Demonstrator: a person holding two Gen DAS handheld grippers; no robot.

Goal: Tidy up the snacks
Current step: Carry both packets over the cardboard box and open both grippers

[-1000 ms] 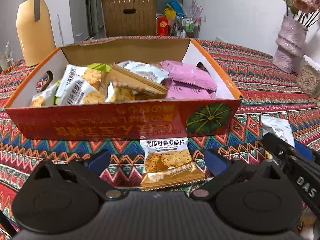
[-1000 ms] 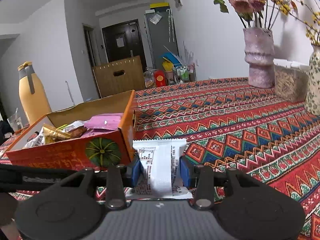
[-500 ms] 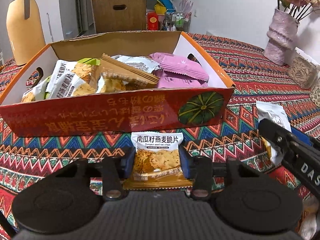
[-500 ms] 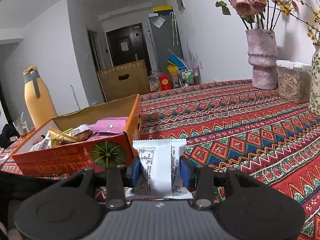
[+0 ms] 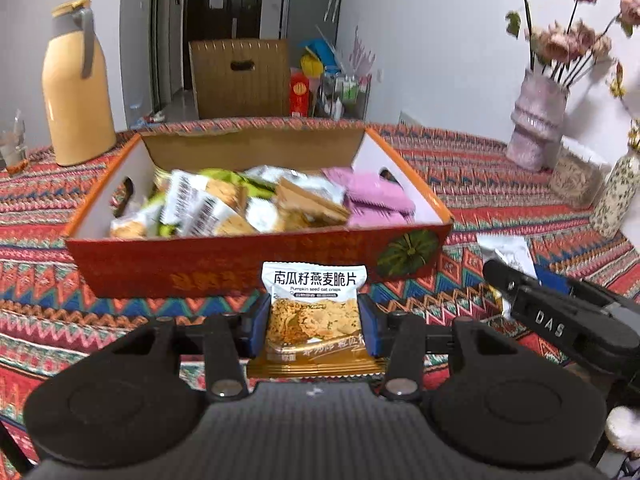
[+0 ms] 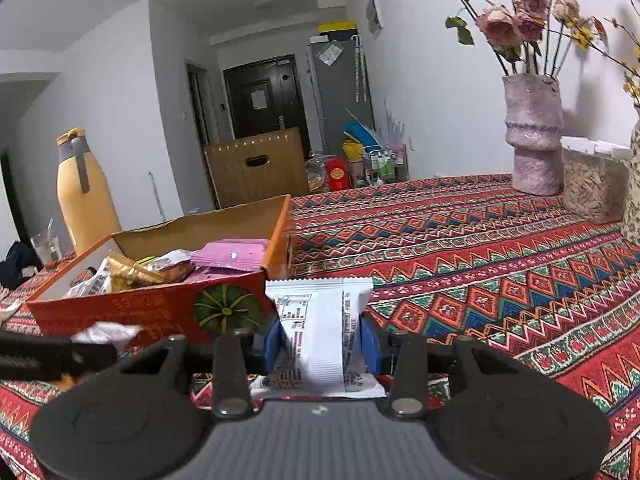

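Snacks fill the orange cardboard box (image 5: 224, 276) on the patterned tablecloth (image 6: 480, 264), pink packets (image 5: 376, 196) at its right end and crisp packets (image 5: 200, 208) toward the left. I have my left gripper (image 5: 314, 322) clamped on a pumpkin seed oat crisp packet (image 5: 314, 308), lifted just in front of the box's near wall. My right gripper (image 6: 320, 340) pinches a white packet (image 6: 320, 332) upright beside the box's right front corner.
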